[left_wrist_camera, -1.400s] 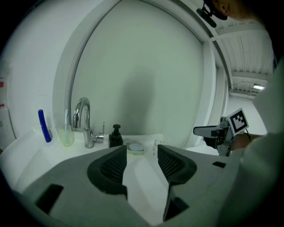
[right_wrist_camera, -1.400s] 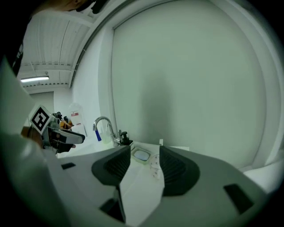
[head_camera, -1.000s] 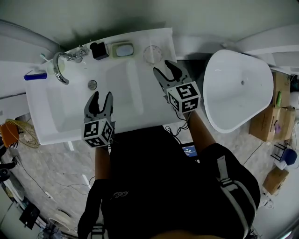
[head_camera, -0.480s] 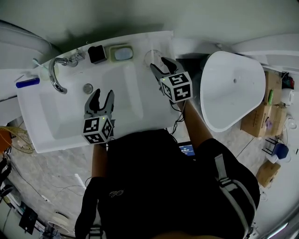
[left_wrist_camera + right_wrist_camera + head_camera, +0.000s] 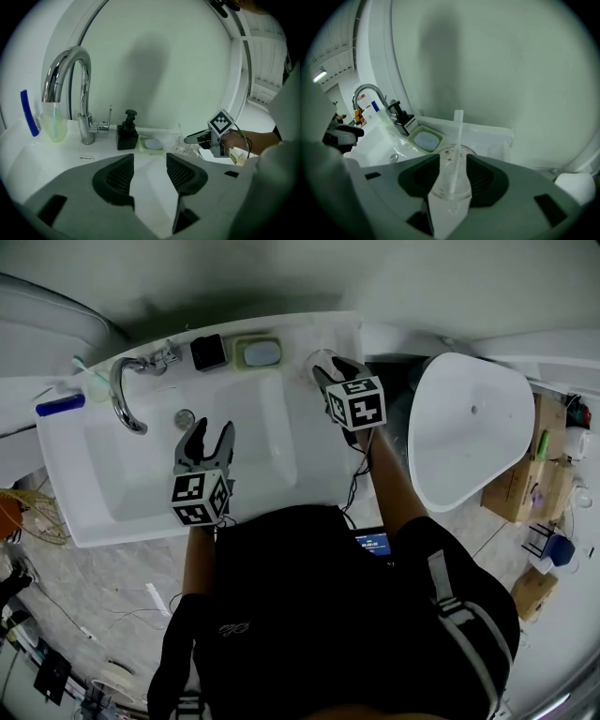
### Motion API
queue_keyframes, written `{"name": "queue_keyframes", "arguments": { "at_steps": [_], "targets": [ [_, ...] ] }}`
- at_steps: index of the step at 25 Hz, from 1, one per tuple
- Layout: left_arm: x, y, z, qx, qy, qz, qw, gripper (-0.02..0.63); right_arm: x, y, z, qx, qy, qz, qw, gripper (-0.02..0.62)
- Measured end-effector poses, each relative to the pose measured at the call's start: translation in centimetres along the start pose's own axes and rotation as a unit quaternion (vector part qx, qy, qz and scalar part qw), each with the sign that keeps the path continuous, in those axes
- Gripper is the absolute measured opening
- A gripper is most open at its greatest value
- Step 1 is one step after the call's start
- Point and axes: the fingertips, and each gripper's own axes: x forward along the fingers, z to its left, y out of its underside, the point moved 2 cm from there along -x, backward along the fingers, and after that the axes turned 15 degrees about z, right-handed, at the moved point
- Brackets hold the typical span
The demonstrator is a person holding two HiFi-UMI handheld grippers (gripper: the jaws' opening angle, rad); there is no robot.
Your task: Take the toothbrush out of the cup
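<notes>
Pale wall (image 5: pixel 487 61) backs a white washbasin bench (image 5: pixel 309 460), and the right tool (image 5: pixel 452 164) is at the bench's far right corner. Its 2 jaws stand apart. Between them rises a clear cup (image 5: pixel 450 192) with a pale, see-through toothbrush (image 5: pixel 457 138) leaning in it. The handle pokes up past the rim, just ahead of the jaw tips. I cannot tell whether the pads touch the cup wall, and nothing is gripped yet.

The toothbrush looks light, thin and stiff, and its smooth plastic is likely slippery. The best hold is probably on the bare handle above the rim, pinched squarely so it does not twist out. The cup looks light too and may tip or ride up with the brush if the pads catch its rim. The lift should therefore go straight up along the handle.

To the left of the right tool and a little ahead sit a green soap dish (image 5: pixel 425 139), then a black pump bottle (image 5: pixel 401 117) and the curved tap (image 5: pixel 365 93). The wall is close ahead. None of these blocks an upward pull.

The left tool (image 5: pixel 150 161) hangs over the basin, well apart from the cup. Its jaws are spread and empty, so it could steady the cup.
</notes>
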Motion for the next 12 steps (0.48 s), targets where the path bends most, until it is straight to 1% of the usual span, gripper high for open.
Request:
{"name": "queue_keyframes", "arguments": {
  "at_steps": [4, 6, 12],
  "targets": [
    [0.3, 0.0, 0.2, 0.005, 0.004, 0.008, 1.0, 0.221, 0.9, -0.1, -0.4, 0.002, 0.002, 0.011, 1.0, 0.178],
    [0.4, 0.0, 0.3, 0.007, 0.004, 0.011, 0.9999, 0.221, 1.2, -0.2, -0.5, -0.002, 0.003, 0.016, 1.0, 0.162],
    [0.4, 0.2, 0.6, 0.01, 0.008, 0.018, 0.9998, 0.221, 1.9, -0.7, -0.6, -0.021, 0.029, 0.037, 0.999, 0.133]
  ]
}}
